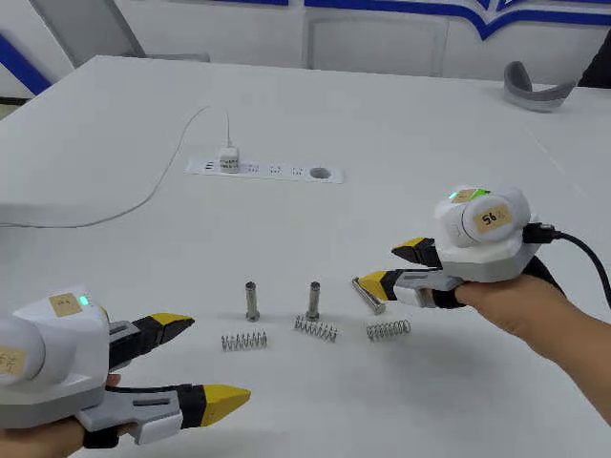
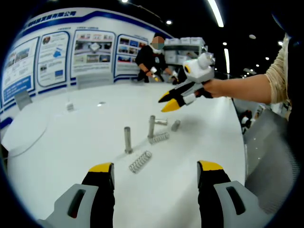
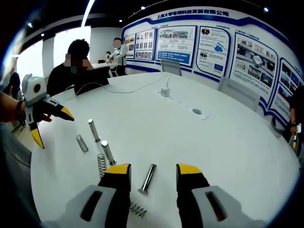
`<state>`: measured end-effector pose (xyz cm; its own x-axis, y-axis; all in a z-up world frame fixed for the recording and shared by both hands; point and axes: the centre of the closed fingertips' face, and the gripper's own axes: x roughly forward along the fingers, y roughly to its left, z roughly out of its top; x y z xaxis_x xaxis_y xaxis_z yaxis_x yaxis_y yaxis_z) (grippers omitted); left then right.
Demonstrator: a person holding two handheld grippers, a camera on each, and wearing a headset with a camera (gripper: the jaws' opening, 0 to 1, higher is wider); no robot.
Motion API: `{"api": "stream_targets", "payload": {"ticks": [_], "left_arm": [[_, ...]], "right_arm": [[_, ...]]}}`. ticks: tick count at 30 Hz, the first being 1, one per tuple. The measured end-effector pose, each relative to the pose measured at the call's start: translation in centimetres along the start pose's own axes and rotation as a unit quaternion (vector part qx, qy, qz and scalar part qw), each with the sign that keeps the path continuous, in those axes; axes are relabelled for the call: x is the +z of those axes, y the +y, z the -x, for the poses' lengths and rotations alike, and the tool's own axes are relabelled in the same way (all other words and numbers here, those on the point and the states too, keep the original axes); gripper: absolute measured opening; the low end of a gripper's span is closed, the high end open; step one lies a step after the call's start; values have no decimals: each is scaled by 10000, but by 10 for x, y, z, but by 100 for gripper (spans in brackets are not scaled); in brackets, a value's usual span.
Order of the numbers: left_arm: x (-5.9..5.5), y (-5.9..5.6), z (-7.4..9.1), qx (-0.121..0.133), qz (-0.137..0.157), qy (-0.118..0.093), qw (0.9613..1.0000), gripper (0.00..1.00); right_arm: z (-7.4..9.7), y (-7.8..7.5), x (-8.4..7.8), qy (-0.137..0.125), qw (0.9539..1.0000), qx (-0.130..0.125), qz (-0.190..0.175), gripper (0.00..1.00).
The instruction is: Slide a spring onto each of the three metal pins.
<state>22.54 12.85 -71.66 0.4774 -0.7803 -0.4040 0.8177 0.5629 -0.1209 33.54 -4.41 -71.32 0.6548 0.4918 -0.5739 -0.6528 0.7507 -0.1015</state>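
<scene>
Since none of the three springs sits on a pin yet, the task looks to be at its first step. At the lower middle of the head view the left pin (image 1: 252, 301) and the middle pin (image 1: 313, 300) stand upright, while the third pin (image 1: 368, 294) lies on its side just right of them. The left spring (image 1: 244, 340), middle spring (image 1: 316, 330) and right spring (image 1: 389, 330) lie flat in a row just below the pins. At the right of the frame, the right gripper (image 1: 391, 267) is spread wide and holds nothing. In its own view the lying pin sits between the yellow tips with a gap on either side. The next move probably calls for closing squarely on that shaft so it can be stood up. At the lower left, the left gripper (image 1: 200, 361) is likewise wide open and empty. The white table (image 1: 430, 143) carries a power strip (image 1: 263, 169) above centre. Blue-framed posters (image 3: 213, 42) line the wall, and a person (image 3: 76, 71) sits at the table.
</scene>
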Motion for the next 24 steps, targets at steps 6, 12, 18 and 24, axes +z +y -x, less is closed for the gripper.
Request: {"api": "stream_targets", "payload": {"ticks": [6,12,18,24], "left_arm": [[-1,2,0,7,-6,19,10000,71],[-2,3,0,10,-14,36,10000,71],[-1,3,0,32,-7,24,10000,71],[-1,2,0,36,7,23,10000,70]], "right_arm": [[-13,2,-3,174,9998,-20,-46,33],[-25,5,-10,432,9990,-13,-75,29],[-34,5,-15,561,9983,-53,-153,25],[-38,5,-21,680,9972,-54,-299,22]]}}
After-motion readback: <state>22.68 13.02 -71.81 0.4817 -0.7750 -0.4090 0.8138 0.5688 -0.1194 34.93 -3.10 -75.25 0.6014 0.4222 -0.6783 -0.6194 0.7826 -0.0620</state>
